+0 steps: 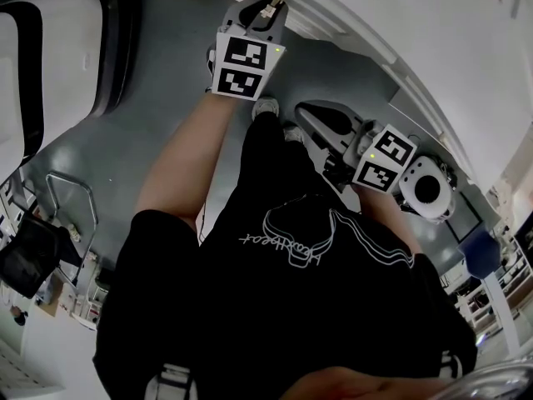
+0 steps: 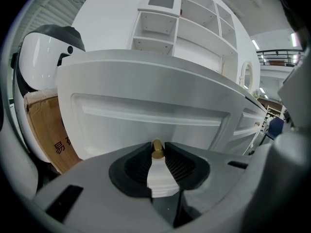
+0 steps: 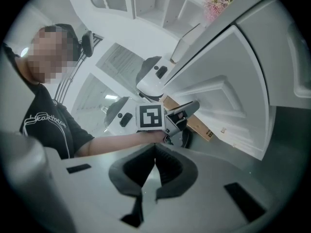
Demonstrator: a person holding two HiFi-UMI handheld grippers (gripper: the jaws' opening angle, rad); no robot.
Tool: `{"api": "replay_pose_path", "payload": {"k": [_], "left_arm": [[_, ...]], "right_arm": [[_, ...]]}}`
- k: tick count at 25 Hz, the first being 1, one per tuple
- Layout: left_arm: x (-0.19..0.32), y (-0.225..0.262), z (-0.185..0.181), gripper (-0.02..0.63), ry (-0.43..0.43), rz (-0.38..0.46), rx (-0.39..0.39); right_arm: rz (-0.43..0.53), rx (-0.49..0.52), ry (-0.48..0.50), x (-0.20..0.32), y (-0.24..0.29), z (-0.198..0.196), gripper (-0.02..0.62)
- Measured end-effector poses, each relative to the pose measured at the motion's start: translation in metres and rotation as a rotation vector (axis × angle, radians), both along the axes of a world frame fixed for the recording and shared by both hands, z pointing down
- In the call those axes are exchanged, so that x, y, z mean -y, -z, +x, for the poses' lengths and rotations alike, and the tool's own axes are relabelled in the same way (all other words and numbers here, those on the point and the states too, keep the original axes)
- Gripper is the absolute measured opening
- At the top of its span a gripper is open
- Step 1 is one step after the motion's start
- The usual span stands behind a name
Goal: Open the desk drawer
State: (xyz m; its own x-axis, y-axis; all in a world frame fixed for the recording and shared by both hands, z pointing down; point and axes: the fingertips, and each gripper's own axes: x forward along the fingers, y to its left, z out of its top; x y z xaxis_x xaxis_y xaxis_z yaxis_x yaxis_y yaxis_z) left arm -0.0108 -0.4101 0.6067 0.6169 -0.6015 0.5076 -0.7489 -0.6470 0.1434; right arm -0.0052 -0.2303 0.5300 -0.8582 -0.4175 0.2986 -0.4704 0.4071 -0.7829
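Observation:
The desk's white drawer front fills the left gripper view, and a small brass knob sticks out of it. My left gripper is shut on that knob, one dark ribbed pad pressing it from each side. The head view has the left gripper reaching up to the white desk. My right gripper is shut with nothing between its pads, and it hangs in the air apart from the desk. In the head view the right gripper sits lower right. The right gripper view looks across at the left gripper by the drawer front.
A cardboard box leans left of the desk, beside a white and black machine. White shelves rise above the desk. A round white device is by my right hand. The floor is grey.

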Motion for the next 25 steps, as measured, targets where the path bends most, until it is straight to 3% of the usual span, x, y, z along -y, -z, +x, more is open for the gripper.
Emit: {"api": "replay_pose_path", "payload": {"k": [25], "left_arm": [[-0.028,-0.002,-0.022,0.086,0.04,-0.02,0.04]], "right_arm": [[0.012,-0.002,0.041,-0.049,0.009,0.01,0.005]]}}
